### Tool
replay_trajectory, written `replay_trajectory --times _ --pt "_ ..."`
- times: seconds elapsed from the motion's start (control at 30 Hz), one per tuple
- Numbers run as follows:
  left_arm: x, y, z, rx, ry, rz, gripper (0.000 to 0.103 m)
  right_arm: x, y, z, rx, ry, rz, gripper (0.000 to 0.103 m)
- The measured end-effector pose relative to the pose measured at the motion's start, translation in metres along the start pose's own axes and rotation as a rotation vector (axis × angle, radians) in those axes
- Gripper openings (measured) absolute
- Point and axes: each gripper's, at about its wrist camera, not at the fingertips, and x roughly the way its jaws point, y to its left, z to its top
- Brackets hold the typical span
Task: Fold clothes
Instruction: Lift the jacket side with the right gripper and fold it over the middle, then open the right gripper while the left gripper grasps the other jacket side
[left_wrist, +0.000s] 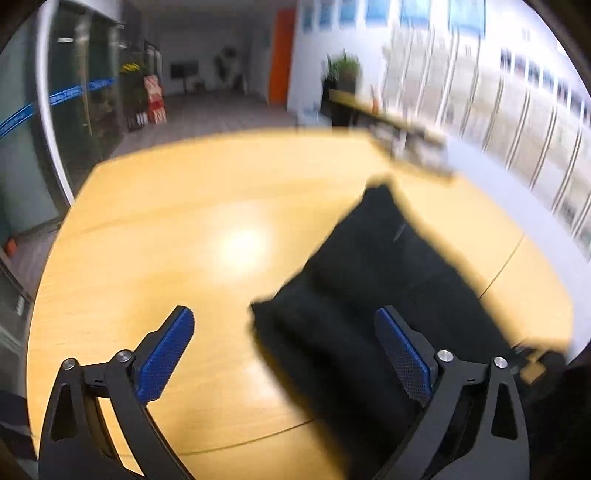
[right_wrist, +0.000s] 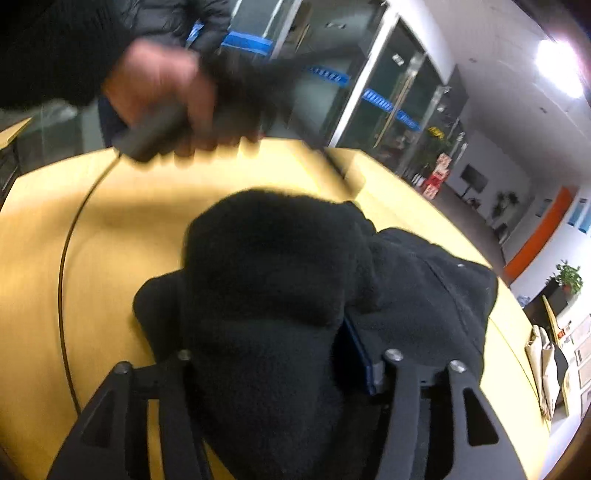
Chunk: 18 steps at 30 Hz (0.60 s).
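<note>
Mid-fold, I judge: my right gripper (right_wrist: 273, 363) is pinching a thick bunch of the black fleece garment (right_wrist: 280, 266), cloth heaped up between and over the fingers so that only one blue pad edge shows beside it. My left gripper (left_wrist: 284, 354) is spread wide and holds nothing, blue pads (left_wrist: 166, 360) well apart, hanging above the wooden table (left_wrist: 177, 229).

From the left wrist the garment lies on the table as a dark, roughly folded slab, its near corner between the pads and the rest running under and past the right-hand finger. The frame is motion-blurred, so whether that finger touches cloth I cannot tell.

Next move, as I read it: bring the left down onto the free edge or corner, close on it, then carry both holds across together to lay the fold flat
</note>
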Motion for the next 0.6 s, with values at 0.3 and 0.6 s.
replay_trajectory --times 0.3,0.6 --pt "0.047 -0.105 -0.016 0.091 0.065 -0.206 0.103 -0.080 -0.080 -0.034 0.277 -0.014 0.339 0.085" --pt "0.024 -0.071 -0.107 0.033 0.120 -0.184 0.103 -0.096 -0.184 -0.074 0.461 0.104 0.367 0.086"
